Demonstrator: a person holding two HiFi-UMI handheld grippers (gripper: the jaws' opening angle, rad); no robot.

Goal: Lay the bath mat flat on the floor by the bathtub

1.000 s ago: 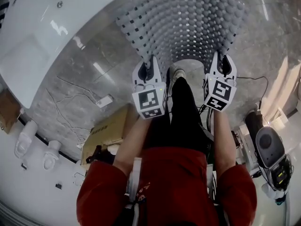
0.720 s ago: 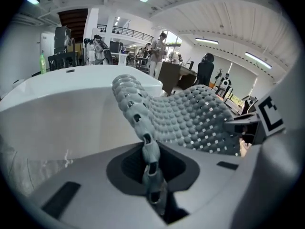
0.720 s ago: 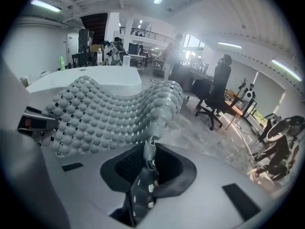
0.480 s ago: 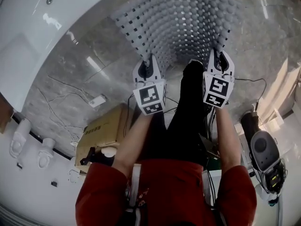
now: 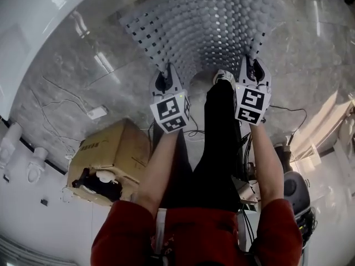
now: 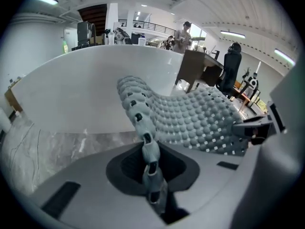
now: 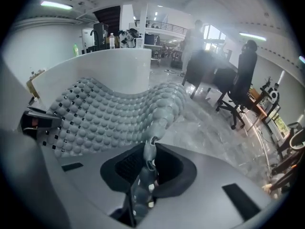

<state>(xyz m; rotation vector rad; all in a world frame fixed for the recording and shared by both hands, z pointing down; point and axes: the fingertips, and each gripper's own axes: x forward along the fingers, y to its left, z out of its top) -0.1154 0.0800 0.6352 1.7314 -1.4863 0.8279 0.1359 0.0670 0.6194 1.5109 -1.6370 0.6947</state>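
**Head view.** The left gripper point(image 5: 165, 77) and right gripper point(image 5: 253, 65) each pinch a near corner of the bath mat point(image 5: 205, 26). The mat arches ahead of both over the floor point(image 5: 83, 93), with the bathtub point(image 5: 28, 21) beyond and left of the left gripper. Both forearms reach forward and steeply down, side by side.

**Left gripper view.** The jaws are clamped on the mat's edge, and the sheet bows away rightward.

**Right gripper view.** The jaws are likewise clamped, and the sheet spreads leftward.

**Risk, as judged.** The central hump may crease or fold under if released before the far edge settles. The shoe point(image 5: 222, 76) just beside the right gripper could trap the near edge.
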